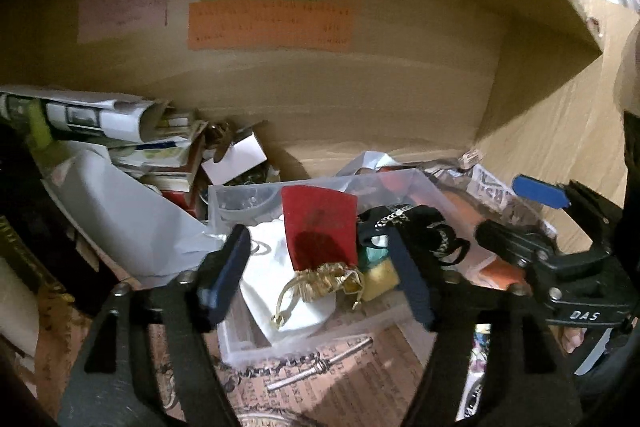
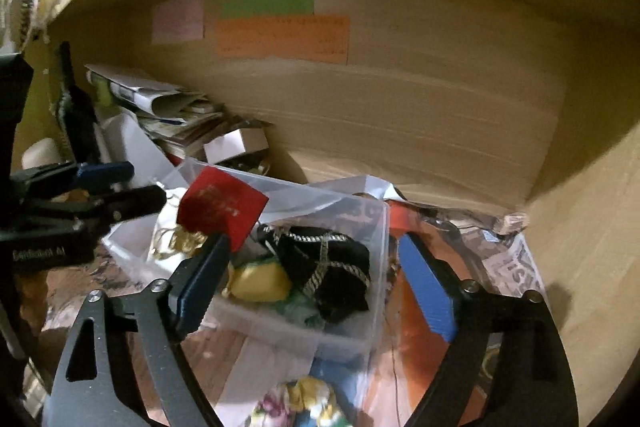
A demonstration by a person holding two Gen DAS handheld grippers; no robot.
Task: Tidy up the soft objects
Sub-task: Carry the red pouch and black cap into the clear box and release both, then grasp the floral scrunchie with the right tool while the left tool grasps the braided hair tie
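Note:
A clear plastic box sits on the shelf floor and holds soft pouches. A red velvet pouch with a gold drawstring top stands tilted in it, over a white pouch. A black pouch with a silver chain and a yellow pouch lie beside it. My left gripper is open just above the box, its fingers either side of the red pouch. My right gripper is open over the black and yellow pouches; it also shows in the left wrist view.
The box stands inside a wooden cupboard with coloured paper notes on the back wall. Stacked papers and small cartons fill the left side. A metal pin and chain lie in front. A flowered cloth lies near the front edge.

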